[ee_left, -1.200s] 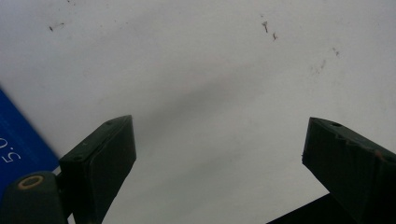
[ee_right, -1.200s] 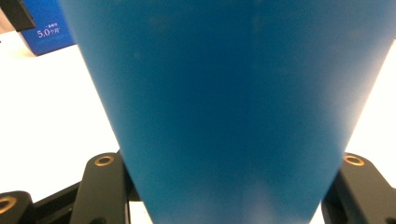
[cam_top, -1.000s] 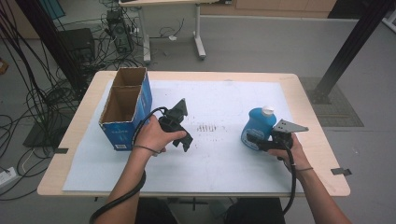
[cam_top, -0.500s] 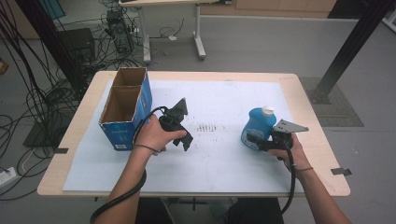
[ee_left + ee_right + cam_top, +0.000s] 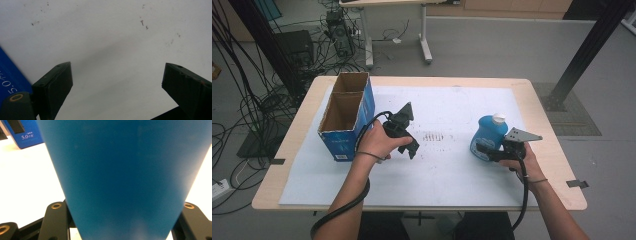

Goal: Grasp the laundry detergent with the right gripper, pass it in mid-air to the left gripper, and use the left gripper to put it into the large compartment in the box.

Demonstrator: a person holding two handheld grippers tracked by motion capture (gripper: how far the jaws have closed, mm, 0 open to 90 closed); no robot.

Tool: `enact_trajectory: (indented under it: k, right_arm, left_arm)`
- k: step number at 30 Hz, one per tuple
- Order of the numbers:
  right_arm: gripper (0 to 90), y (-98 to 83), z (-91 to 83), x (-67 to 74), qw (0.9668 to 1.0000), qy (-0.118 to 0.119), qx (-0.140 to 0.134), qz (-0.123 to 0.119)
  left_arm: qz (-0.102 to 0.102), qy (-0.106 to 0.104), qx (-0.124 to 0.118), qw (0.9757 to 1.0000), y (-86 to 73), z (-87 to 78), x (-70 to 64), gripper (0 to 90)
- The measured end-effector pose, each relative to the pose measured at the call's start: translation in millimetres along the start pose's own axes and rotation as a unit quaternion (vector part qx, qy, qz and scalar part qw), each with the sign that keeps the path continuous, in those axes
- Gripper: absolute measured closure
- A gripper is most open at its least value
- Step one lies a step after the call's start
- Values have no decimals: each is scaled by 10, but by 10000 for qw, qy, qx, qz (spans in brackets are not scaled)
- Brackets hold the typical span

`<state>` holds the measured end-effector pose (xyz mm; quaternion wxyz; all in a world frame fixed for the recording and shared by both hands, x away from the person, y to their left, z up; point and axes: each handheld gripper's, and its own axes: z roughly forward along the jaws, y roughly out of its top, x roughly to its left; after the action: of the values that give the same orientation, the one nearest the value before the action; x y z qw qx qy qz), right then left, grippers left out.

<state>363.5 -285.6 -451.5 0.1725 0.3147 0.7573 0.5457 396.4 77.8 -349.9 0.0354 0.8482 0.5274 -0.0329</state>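
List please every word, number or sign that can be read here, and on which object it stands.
"5.0" followed by small characters too blurred to read: white print on the blue cardboard box.
"5.0": the same print, cut off at the frame edge, in the left gripper view.
Blue bottle: no readable label.
White print on the box front in the high view: too small.

Wooden worktop [image 5: 542, 100] covered by a white sheet [image 5: 452, 170]. Blue cardboard box [image 5: 346, 117], open top, two compartments, standing at the sheet's left edge. Left gripper [image 5: 404, 135] held above the sheet just right of the box, nothing between its jaws. Blue bottle [image 5: 487, 135] with white cap, upright at the right side of the sheet. Right gripper [image 5: 484, 148] closed on the bottle's lower body, held level.
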Motion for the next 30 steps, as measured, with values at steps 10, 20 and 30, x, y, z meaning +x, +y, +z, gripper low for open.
enact_trajectory:
  k: [10,20,30]
  right_arm:
    - [410,1,0,-1,10000,5,2,-25]
    - [410,9,2,-10,10000,31,23,-62]
    - [410,13,3,-18,9999,59,38,-81]
  left_arm:
    - [-60,-20,-86,9999,48,-22,-1,101]
    - [-94,-37,-93,9999,69,-31,21,101]
    - [-118,-41,-111,9999,50,-66,27,101]
